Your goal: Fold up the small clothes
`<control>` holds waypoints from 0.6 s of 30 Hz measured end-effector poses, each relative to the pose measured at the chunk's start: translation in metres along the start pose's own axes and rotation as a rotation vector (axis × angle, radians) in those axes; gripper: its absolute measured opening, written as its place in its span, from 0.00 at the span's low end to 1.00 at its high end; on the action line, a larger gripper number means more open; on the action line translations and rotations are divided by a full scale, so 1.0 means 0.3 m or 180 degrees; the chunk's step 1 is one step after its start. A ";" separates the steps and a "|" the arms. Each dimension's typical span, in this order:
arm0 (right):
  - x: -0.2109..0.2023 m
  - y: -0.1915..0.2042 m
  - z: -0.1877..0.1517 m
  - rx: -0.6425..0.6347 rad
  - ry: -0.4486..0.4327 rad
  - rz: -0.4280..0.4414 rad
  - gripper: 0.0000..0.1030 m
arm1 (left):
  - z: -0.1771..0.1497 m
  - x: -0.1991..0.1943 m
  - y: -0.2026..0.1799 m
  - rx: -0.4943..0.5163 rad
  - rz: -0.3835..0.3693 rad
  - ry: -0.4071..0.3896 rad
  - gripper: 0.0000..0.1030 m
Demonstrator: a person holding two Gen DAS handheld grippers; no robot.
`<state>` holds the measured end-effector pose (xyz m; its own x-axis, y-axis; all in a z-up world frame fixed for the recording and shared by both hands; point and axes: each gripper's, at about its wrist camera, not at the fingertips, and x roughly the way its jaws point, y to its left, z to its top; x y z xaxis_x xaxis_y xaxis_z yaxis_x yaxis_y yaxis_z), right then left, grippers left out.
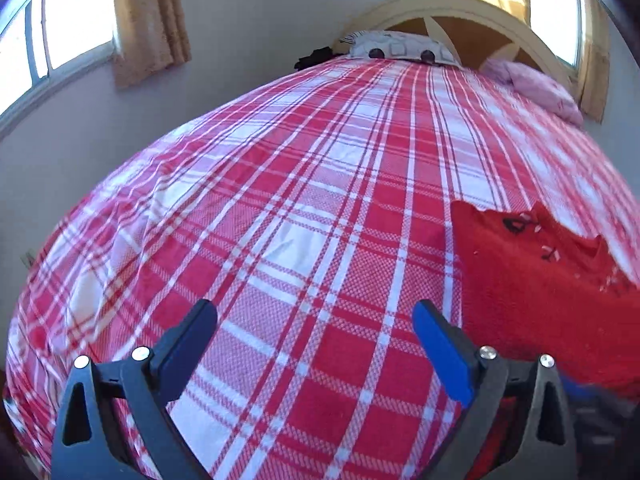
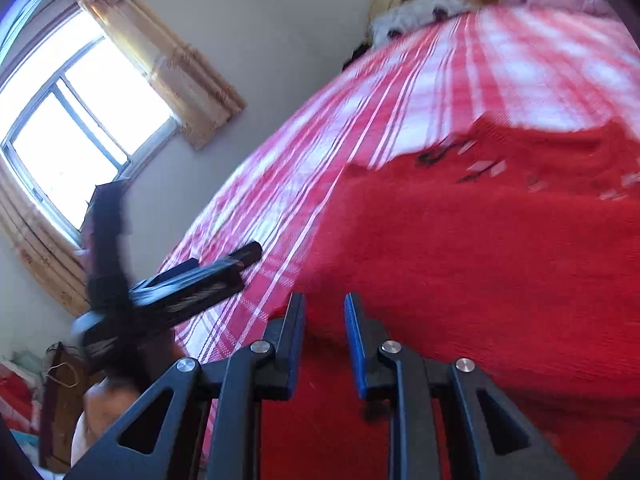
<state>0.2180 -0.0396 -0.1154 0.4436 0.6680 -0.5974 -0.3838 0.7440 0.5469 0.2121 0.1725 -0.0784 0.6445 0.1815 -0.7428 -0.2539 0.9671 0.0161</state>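
Note:
A red knitted sweater [image 1: 540, 280] with small black and white marks near its neck lies spread flat on the red-and-white plaid bedspread [image 1: 300, 160]. My left gripper [image 1: 315, 310] is open wide above bare plaid, and the sweater's left edge lies just to its right. In the right wrist view the sweater [image 2: 480, 240] fills the right half of the picture. My right gripper [image 2: 325, 300] hovers over the sweater's near left part, its jaws only a narrow gap apart, and I see nothing pinched between them. The left gripper [image 2: 240, 258] shows blurred at the left, held by a hand [image 2: 108, 400].
At the far end of the bed a patterned pillow [image 1: 400, 46] and a bundled pink cloth [image 1: 536, 84] rest against the cream headboard [image 1: 472, 12]. A wall with a curtained window [image 1: 60, 28] runs along the bed's left side. Wooden furniture [image 2: 60, 392] stands low on the left.

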 end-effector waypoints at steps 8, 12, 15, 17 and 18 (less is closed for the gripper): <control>0.065 0.002 -0.006 0.0090 0.0164 0.0055 0.07 | -0.046 -0.030 0.060 -0.0170 -0.0107 0.0087 0.97; -0.136 -0.012 -0.008 0.0319 -0.0312 0.0259 0.10 | -0.054 -0.059 0.029 -0.0170 -0.0331 0.0042 0.98; -0.341 -0.054 -0.007 0.0349 -0.0780 0.0031 0.10 | -0.055 -0.071 -0.050 0.0027 -0.0488 0.0001 0.98; -0.466 -0.091 -0.017 0.0279 -0.0986 -0.0343 0.10 | -0.059 -0.075 -0.117 0.0199 -0.0488 -0.0023 0.98; -0.522 -0.117 -0.026 0.0255 -0.1035 -0.0649 0.10 | -0.064 -0.072 -0.151 0.0259 -0.0500 -0.0024 0.98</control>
<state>0.1556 -0.1704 -0.0457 0.7427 0.4579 -0.4885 -0.2025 0.8490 0.4880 0.1958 0.1215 -0.0761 0.6771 0.0281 -0.7354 -0.0906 0.9948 -0.0454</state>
